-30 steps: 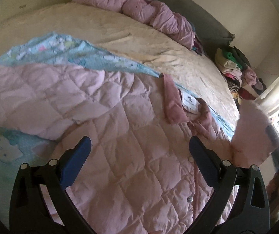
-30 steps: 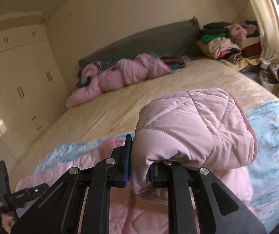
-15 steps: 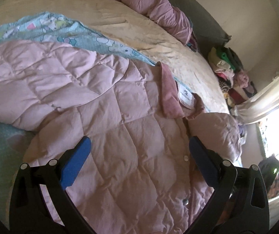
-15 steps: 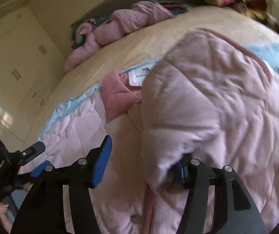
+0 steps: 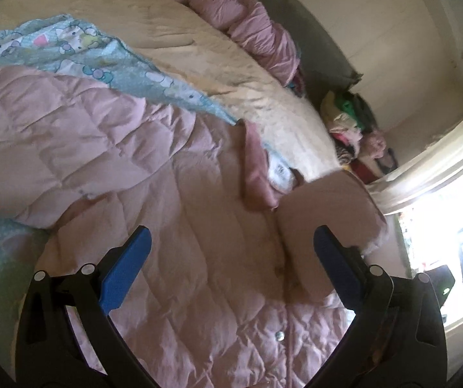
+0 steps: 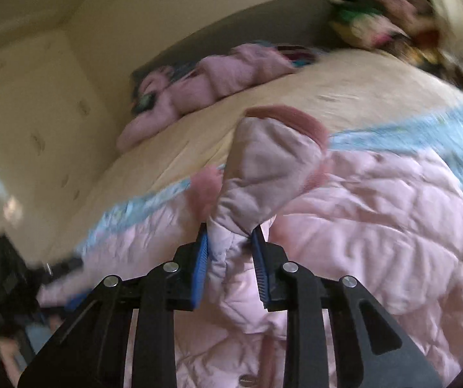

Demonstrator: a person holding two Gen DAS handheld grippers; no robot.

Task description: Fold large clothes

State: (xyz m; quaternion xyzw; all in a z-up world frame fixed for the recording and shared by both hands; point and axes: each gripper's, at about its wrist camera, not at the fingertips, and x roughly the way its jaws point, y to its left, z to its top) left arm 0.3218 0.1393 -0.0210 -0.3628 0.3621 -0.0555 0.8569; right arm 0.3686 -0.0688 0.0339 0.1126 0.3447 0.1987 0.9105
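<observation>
A large pink quilted jacket point(image 5: 173, 213) lies spread on the bed, its collar with a white label point(image 5: 278, 171) toward the far side. My left gripper point(image 5: 231, 258) is open and empty, hovering over the jacket's middle. My right gripper point(image 6: 230, 245) is shut on the jacket's sleeve point(image 6: 263, 174), which stands up between the blue pads with its darker pink cuff on top. That sleeve also shows in the left wrist view point(image 5: 325, 220), folded over the jacket's right side. The right wrist view is blurred.
The jacket lies on a light blue cartoon-print sheet point(image 5: 79, 48) over a cream bedspread point(image 5: 173, 32). A second pink garment point(image 5: 247, 22) lies by the grey headboard. A pile of clothes point(image 5: 354, 123) sits at the bed's far corner. A bright window point(image 5: 451, 236) is at right.
My right gripper opened half a second ago and has shut again on the sleeve, now held upright. The sleeve has come over onto the jacket's body. My left gripper has stayed open, drifting slightly.
</observation>
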